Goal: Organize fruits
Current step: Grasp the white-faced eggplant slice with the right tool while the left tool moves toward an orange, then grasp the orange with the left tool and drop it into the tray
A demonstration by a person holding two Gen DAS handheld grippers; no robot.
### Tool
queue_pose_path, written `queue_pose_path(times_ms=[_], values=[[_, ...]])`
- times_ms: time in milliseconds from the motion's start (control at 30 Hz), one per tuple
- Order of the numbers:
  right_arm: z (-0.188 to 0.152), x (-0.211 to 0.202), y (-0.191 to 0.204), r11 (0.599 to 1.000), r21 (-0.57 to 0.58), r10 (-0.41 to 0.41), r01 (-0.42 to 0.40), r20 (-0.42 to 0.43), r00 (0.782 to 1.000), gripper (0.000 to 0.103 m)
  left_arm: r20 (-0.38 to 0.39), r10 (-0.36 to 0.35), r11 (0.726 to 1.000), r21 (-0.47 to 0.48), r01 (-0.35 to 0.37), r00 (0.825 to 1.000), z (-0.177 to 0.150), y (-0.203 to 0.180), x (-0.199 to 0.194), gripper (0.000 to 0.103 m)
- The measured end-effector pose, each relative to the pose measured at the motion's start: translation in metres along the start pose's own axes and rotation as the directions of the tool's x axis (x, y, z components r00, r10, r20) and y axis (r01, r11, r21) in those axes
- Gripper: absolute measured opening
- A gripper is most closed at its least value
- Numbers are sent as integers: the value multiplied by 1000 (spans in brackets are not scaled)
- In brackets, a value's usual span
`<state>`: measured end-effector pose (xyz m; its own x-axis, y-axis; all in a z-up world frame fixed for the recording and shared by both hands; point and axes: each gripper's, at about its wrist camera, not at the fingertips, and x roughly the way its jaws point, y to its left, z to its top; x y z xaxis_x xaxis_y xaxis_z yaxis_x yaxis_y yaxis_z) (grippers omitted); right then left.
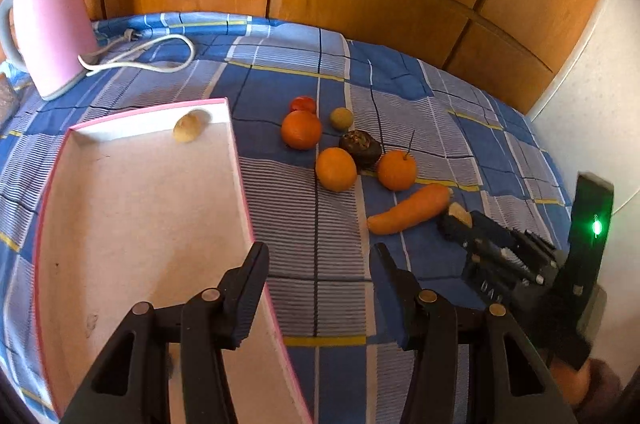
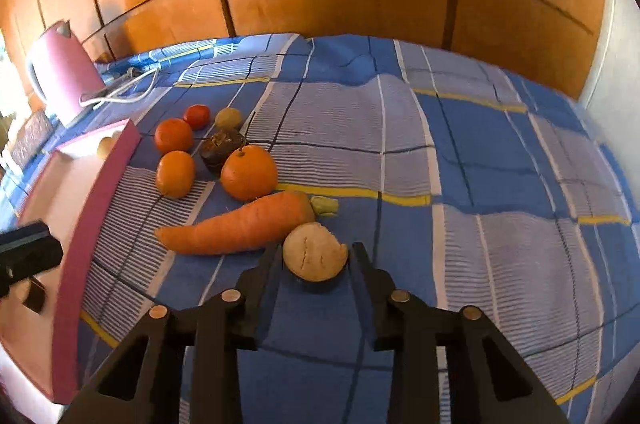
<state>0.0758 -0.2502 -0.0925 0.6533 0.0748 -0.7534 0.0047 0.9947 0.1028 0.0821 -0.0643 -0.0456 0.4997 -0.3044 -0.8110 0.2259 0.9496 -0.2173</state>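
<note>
Grippers over the fruit cloth
Your right gripper (image 2: 315, 250) brackets a pale root (image 2: 314, 251), contact unclear; your left gripper (image 1: 318, 252) gapes empty beside the tray (image 1: 236, 144)

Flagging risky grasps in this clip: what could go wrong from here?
1. The right claw brackets the pale round item, which lies right by the carrot; closing may nudge the carrot.
2. The item looks cracked and chipped, so squeezing might crumble it.
3. The box wall could catch it on transfer.
</note>
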Motion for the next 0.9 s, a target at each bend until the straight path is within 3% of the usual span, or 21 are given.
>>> queue_pose_path(times_ms=[100, 300, 367, 567, 900], values=[[-3, 1, 4, 999, -35, -24, 25, 16, 1000, 34, 12, -21, 1000, 17, 21, 1000, 4, -4, 7, 53], [-7, 9, -3, 1000, 5, 0, 0, 6, 1000, 34, 17, 21, 999, 46, -22, 1000, 11, -12, 18, 61], [-7, 10, -4, 1000, 8, 8, -8, 3, 1000, 34, 4, 32, 999, 41, -32, 999, 13, -12, 23, 67], [-8, 11, -10, 999, 36, 37, -37, 9, 999, 34, -50, -18, 999, -29, 17, 999, 25, -6, 39, 67], [-8, 12, -12, 997, 50, 56, -56, 6, 998, 34, -57, -9, 999, -32, 7, 998, 54, -8, 62, 50]])
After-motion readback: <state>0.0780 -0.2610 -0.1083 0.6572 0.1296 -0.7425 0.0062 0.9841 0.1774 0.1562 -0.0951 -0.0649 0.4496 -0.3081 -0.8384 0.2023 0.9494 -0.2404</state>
